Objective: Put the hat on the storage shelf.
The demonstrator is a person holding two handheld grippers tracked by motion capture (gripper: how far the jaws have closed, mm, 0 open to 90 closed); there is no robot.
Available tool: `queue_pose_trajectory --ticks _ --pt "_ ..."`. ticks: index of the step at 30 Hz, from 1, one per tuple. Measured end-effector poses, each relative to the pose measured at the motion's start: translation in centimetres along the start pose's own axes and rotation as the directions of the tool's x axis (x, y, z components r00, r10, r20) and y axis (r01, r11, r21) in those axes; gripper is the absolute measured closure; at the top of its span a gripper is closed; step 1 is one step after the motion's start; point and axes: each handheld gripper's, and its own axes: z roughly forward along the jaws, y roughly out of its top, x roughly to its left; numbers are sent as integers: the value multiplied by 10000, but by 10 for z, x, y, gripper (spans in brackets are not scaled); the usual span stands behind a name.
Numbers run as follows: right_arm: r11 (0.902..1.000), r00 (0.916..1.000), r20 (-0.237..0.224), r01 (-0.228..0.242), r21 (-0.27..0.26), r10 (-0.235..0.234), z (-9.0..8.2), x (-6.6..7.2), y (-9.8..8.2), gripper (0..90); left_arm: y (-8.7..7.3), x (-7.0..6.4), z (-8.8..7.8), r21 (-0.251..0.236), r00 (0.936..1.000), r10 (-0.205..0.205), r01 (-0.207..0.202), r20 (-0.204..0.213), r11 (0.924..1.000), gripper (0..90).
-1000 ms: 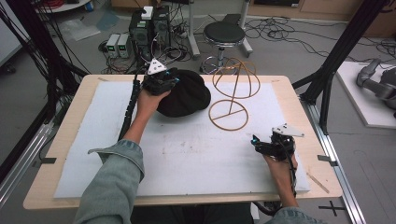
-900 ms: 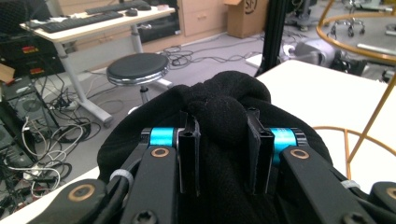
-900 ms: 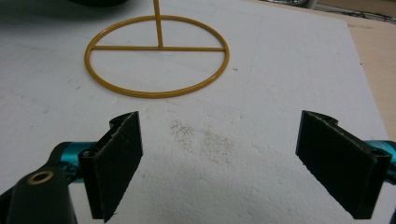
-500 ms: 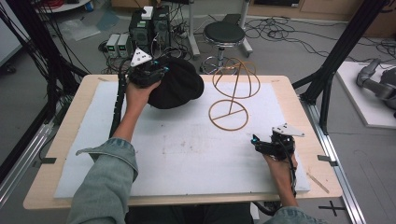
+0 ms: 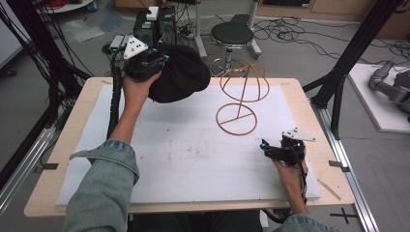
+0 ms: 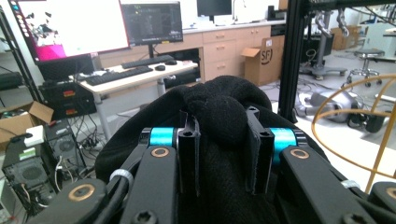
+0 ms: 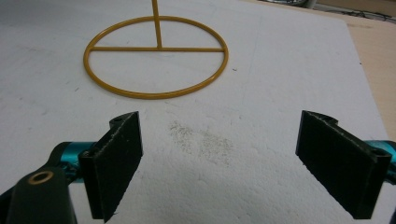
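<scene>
While the left gripper [image 5: 153,59] is raised over the far left corner of the wooden table [image 5: 309,116], its two black jaws are pinched onto a fold of the soft black knitted hat [image 5: 180,77], clamped between the pads. Left gripper view: bunched black fabric [image 6: 219,116] bulges up between and over the jaws; the cloth drapes down around the gripper body. High view: hat hangs to the right of the left gripper, lifted clear of the white foam mat [image 5: 183,145].

Yellow wire hat stand [image 5: 239,99] (round base ring with cross-bar, upright stem, domed hoop top) sits on the mat, to the right of the held hat and apart from it; its hoop arcs at the right edge of the left gripper view [image 6: 373,121].

Right gripper [image 5: 278,149] rests low near the right edge of the mat, jaws spread wide with nothing between them. Right gripper view: stand's base ring [image 7: 156,56] lies ahead of the jaws, slightly to their left, not touching.
</scene>
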Motion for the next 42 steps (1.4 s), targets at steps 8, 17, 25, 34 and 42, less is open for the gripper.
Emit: queue_pose_trajectory --ticks 8,17,25,34,42 --pt "10000 10000 -48 -55 -9 55 0 0 0 145 18 1 -5 -568 9995 -321 319 -38 9979 715" --pt "9999 9999 -48 -106 -1 106 0 0 0 145 39 -2 -6 -1109 9979 -628 644 183 9917 715" --pt "10000 10000 -87 -49 -48 48 1 0 0 145 49 -5 -1 -1377 9932 -1026 1093 553 9844 715" --pt "10000 9999 -90 -60 -46 59 1 0 0 145 57 -5 3 -1715 9795 -1680 1854 1111 9676 715" --pt "10000 9999 -118 -49 -14 49 1 0 0 145 65 -11 6 -1956 9686 -1890 2191 1614 9559 714"
